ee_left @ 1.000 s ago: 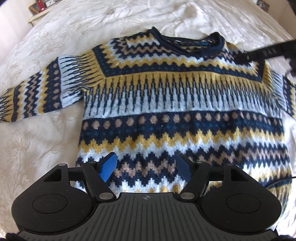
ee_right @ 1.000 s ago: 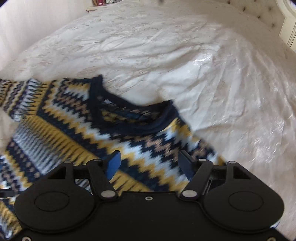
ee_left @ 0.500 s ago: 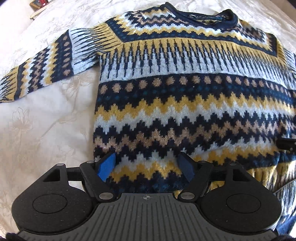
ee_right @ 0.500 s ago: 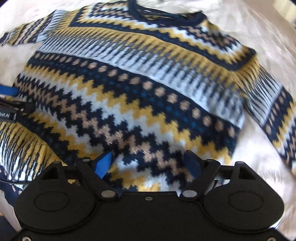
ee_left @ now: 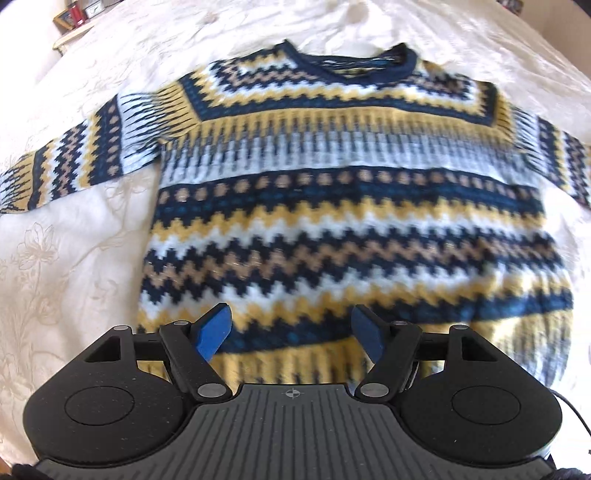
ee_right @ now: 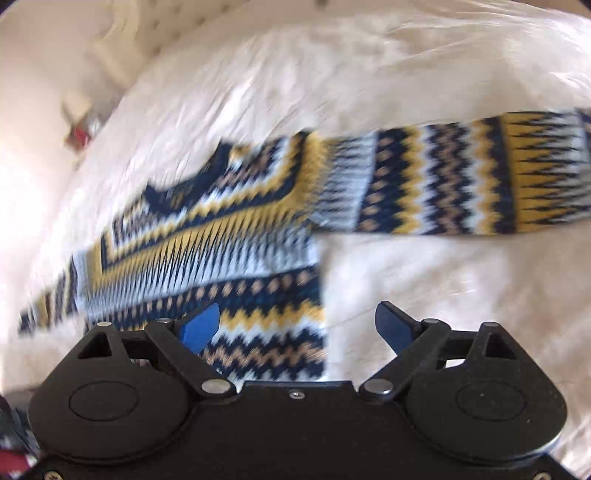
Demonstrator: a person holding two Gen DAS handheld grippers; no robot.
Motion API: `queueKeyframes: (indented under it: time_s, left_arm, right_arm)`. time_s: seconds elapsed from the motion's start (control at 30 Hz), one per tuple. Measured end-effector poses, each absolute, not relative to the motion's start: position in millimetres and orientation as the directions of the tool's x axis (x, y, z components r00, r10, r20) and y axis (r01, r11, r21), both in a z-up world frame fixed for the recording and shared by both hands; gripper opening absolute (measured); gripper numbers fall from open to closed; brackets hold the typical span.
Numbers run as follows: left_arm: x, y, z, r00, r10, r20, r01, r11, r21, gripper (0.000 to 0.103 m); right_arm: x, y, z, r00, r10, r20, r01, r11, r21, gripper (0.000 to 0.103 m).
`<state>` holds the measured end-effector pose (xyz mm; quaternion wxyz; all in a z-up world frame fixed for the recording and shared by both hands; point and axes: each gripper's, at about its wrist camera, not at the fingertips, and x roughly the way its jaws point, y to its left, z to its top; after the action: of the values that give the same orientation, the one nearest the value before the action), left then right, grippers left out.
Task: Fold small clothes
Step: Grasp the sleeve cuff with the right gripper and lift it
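A knitted sweater [ee_left: 332, 206] in navy, yellow, white and tan zigzag bands lies flat, front up, on a white bedspread [ee_left: 66, 258], collar away from me and both sleeves spread out. My left gripper [ee_left: 291, 332] is open and empty, hovering over the yellow bottom hem. In the blurred right wrist view the sweater [ee_right: 221, 258] shows from its right side, with the right sleeve [ee_right: 461, 184] stretched out to the right. My right gripper [ee_right: 297, 326] is open and empty above the sweater's right side edge, under the armpit.
The white embroidered bedspread [ee_right: 443, 288] surrounds the sweater on all sides. A shelf with small framed items [ee_left: 74, 18] stands at the far left beyond the bed. A tufted headboard [ee_right: 155, 33] is at the far end in the right wrist view.
The left gripper pulled back, so the whole sweater and its hem now show. The right gripper swung from above the sweater's front to its right side, facing the sleeve. Both stayed open.
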<state>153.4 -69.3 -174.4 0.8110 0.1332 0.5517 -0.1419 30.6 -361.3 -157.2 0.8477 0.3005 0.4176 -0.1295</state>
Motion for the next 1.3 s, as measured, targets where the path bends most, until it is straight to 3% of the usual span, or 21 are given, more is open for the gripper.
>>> queueKeyframes:
  time_s: [0.5,0.83,0.9,0.97,1.03,1.3]
  left_arm:
    - [119,-112,-151,0.386,-0.056,-0.921,0.339,0.937,0.085,0.070]
    - [109,-131,-137,0.415,-0.032,-0.909,0.306,0.946,0.106,0.070]
    - [110,-129,-136,0.416,-0.029,-0.909,0.296,0.949,0.105,0.070]
    - [111,-126,-135,0.417,-0.028,-0.909,0.289,0.952,0.104,0.070]
    - [113,-121,-136,0.418,-0.026,-0.908,0.287,0.952,0.105,0.070]
    - [130,-91,-141,0.413,-0.052,-0.909,0.295,0.952,0.079,0.070]
  right_arm:
    - [-61,-514,-154,0.667,-0.236,-0.707,0.702,0.517,0.489,0.093]
    - [-60,-564,-165,0.680,-0.288,-0.674,0.712,0.479,0.514,0.093]
    - [-52,-567,-163,0.675,-0.285,-0.680,0.707,0.512,0.487,0.085]
    - [-41,-567,-160,0.654,-0.270,-0.707,0.706,0.556,0.440,0.048]
    - [-29,-564,-158,0.612,-0.274,-0.742,0.720,0.582,0.379,0.030]
    - [31,-508,-113,0.658,-0.227,-0.718,0.575,0.767,0.284,0.021]
